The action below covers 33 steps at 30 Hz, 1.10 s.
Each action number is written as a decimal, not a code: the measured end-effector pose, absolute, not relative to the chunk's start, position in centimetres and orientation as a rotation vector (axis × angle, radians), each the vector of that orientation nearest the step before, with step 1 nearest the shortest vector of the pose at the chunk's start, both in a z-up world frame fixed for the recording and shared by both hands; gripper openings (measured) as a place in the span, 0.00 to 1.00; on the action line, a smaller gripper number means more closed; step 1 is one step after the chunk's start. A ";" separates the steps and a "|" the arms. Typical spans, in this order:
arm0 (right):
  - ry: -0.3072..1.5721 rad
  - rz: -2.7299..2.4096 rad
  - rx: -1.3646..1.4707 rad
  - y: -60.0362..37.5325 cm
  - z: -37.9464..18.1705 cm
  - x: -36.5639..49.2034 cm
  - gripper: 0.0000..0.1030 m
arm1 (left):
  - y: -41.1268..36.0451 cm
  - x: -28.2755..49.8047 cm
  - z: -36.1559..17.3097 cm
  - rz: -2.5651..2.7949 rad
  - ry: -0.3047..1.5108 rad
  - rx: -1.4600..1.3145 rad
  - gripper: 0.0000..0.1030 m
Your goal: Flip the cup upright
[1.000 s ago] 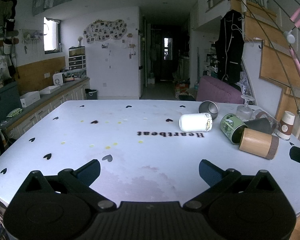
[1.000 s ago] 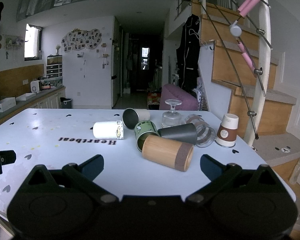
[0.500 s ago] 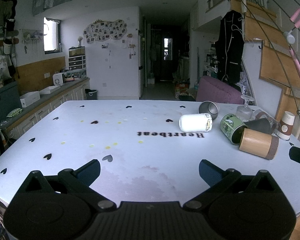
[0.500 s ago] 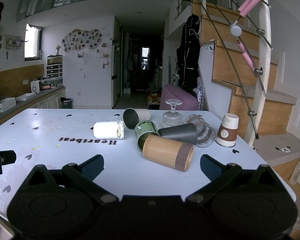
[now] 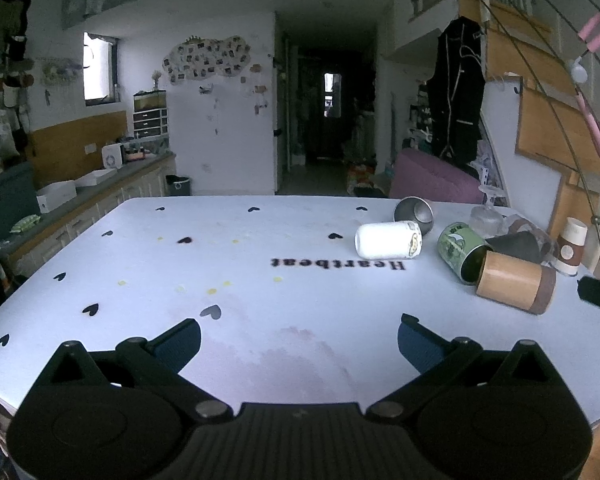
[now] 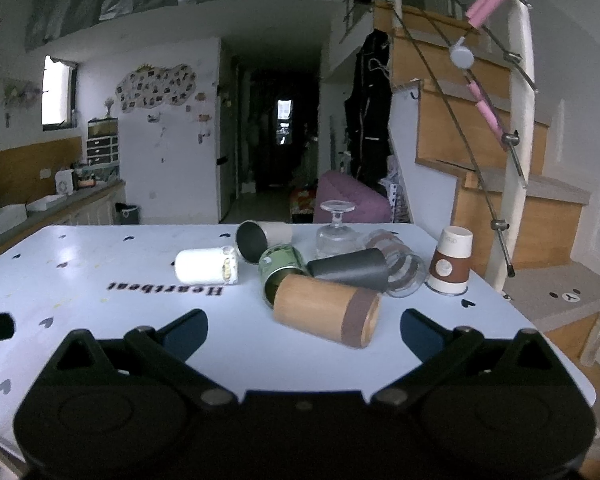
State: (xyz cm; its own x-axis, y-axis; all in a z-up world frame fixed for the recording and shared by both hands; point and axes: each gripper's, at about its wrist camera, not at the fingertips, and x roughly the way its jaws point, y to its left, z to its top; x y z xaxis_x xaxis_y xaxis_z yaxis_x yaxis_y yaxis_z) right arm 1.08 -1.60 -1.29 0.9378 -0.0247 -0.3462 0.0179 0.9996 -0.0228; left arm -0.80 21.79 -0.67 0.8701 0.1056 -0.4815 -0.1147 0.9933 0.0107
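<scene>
Wooden cup [image 6: 326, 310] lies on side, frame centre, nearest right gripper [image 6: 304, 330]. Right gripper slightly closer than second ago; both grippers spread wide, empty. Left gripper [image 5: 299, 340] unmoved. Approach beginning.

My left gripper [image 5: 299, 334] is matte black plastic: two round housings with shallow circular recesses sit low at either side, joined by a ribbed centre plate. Angled link bars run forward from it, pinned with dull silver screws, and triangular cut-outs show in the outer brackets. Each finger ends in a dark blue pad [image 5: 179, 343]. My right gripper [image 6: 304, 330] is built the same, black with silver pivot screws, though its centre plate looks smooth with one small screw, and its fingertips [image 6: 418, 333] are the same dark blue.
</scene>
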 end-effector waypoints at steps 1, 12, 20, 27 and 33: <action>0.350 -0.016 -0.012 -2.0 -1.4 1.4 1.00 | 21.8 -0.8 -0.8 0.113 0.504 -0.018 1.00; 0.332 -0.005 0.007 -6.1 -2.3 7.3 1.00 | 22.3 -0.5 -1.7 0.098 0.521 -0.021 1.00; 0.316 0.154 -0.055 -8.7 -2.6 13.3 1.00 | 22.3 -0.5 -1.9 0.095 0.525 -0.021 1.00; 0.410 0.332 -0.356 -6.8 -3.9 17.0 1.00 | 22.2 -0.4 -2.5 0.084 0.533 -0.010 1.00; 0.523 0.357 -0.604 -3.9 -6.0 19.2 1.00 | 22.1 -0.3 -2.7 0.079 0.538 -0.004 1.00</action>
